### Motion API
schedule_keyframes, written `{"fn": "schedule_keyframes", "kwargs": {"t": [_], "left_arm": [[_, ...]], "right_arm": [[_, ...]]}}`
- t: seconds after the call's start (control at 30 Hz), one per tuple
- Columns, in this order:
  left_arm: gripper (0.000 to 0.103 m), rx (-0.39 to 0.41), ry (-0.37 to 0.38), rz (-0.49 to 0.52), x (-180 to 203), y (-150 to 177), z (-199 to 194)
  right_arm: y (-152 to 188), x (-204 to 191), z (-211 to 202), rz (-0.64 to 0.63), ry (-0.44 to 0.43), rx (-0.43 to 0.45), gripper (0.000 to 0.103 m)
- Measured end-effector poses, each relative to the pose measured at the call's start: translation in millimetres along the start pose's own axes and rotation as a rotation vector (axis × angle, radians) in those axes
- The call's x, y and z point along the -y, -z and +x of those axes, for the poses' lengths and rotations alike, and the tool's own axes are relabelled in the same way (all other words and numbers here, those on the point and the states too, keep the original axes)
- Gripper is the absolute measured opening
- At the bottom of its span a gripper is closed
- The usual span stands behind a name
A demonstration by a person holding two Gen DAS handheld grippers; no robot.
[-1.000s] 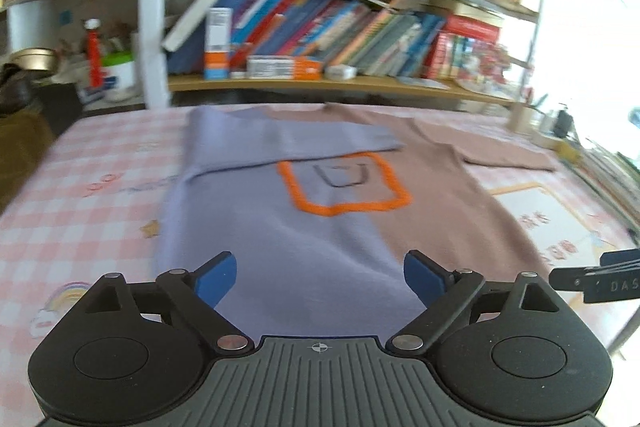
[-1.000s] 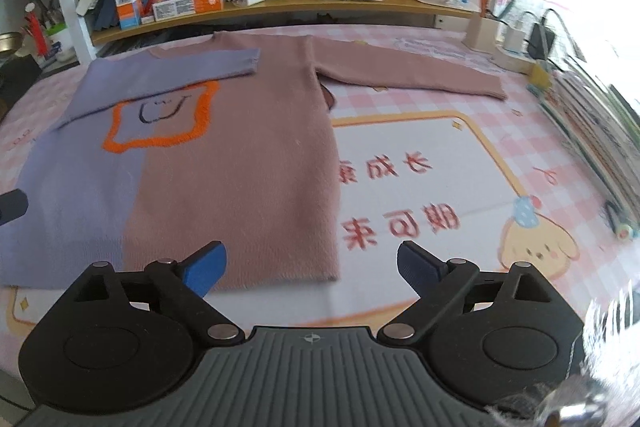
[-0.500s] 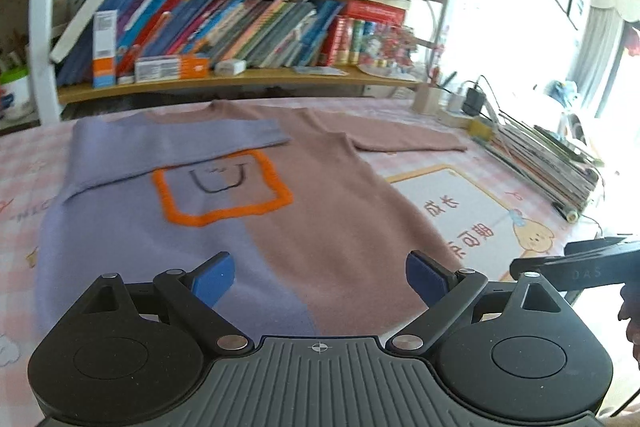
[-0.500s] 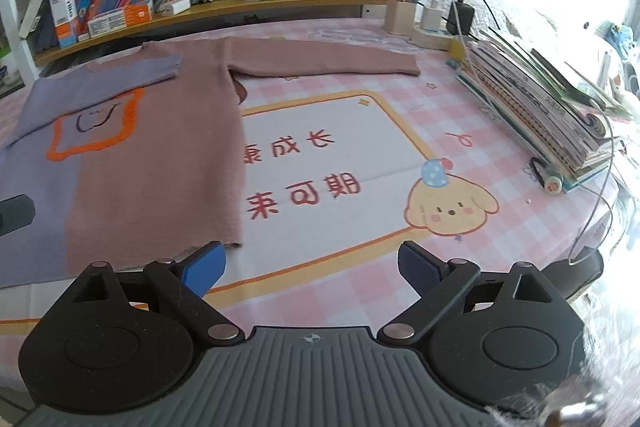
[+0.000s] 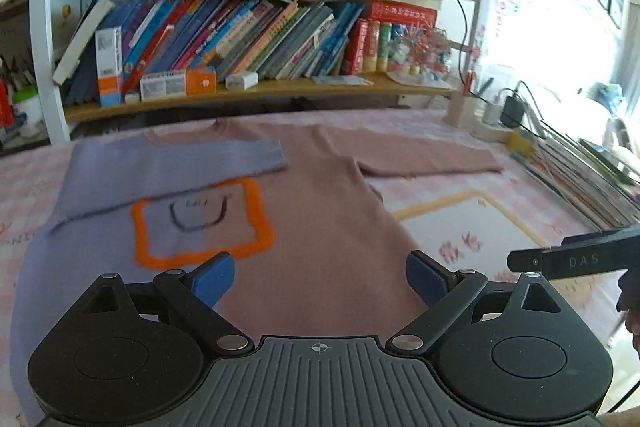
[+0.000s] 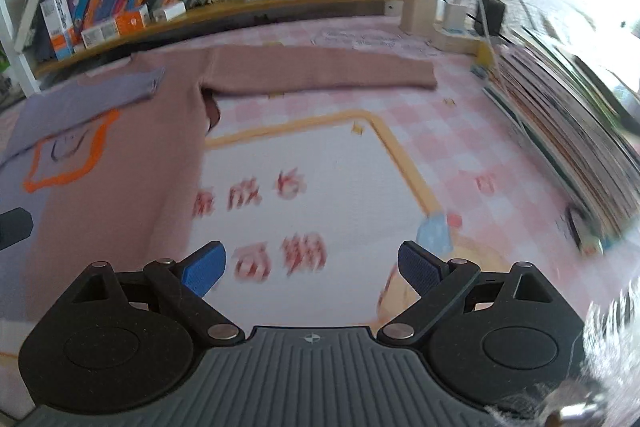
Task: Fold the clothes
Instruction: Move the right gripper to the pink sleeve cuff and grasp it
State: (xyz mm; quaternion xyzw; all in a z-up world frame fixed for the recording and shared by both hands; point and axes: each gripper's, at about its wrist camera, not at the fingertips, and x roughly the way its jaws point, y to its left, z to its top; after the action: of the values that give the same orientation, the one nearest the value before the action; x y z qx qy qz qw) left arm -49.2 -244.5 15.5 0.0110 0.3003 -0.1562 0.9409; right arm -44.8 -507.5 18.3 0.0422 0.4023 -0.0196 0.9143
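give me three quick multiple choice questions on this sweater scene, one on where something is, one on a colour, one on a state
1. Where does the purple sleeve lie?
A. folded across the sweater's chest
B. hanging off the table
C. under the books

2. What colour is the square outline on the sweater?
A. green
B. orange
C. white

3. How is the pink sleeve?
A. folded in
B. rolled up
C. stretched out flat on the table

Answers: 1 A, the purple sleeve crosses the chest above the outline. 2 B, the border is bright orange. 3 C, it extends sideways on the checked tablecloth, not yet folded; both the left gripper and right gripper are open and empty.
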Motion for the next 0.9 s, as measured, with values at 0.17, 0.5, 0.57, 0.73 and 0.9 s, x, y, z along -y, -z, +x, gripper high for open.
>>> {"fn": "schedule_keyframes", "kwargs": {"t": [0.17, 0.5, 0.57, 0.73, 0.9], "left_arm": [[0.095, -0.006, -0.071, -0.035, 33, -17, 23], [0.095, -0.073, -0.147, -0.065, 79, -18, 41], [0.095, -0.086, -0.171, -0.084, 80, -17, 43], [0.095, -0.100, -0.206, -0.085, 85, -22, 47], [0.095, -0.114, -0.223, -0.072, 90, -22, 47]], "right_arm": [[-33, 45, 30, 0.033, -0.057, -0.001, 0.094], [-77, 111, 85, 0.099, -0.112, -0.011, 0.093], [-84, 121, 95, 0.110, -0.118, -0.008, 0.093], [-104, 144, 117, 0.177, -0.134, -0.006, 0.079], [-119, 163, 134, 0.238, -0.128, 0.008, 0.064]]}}
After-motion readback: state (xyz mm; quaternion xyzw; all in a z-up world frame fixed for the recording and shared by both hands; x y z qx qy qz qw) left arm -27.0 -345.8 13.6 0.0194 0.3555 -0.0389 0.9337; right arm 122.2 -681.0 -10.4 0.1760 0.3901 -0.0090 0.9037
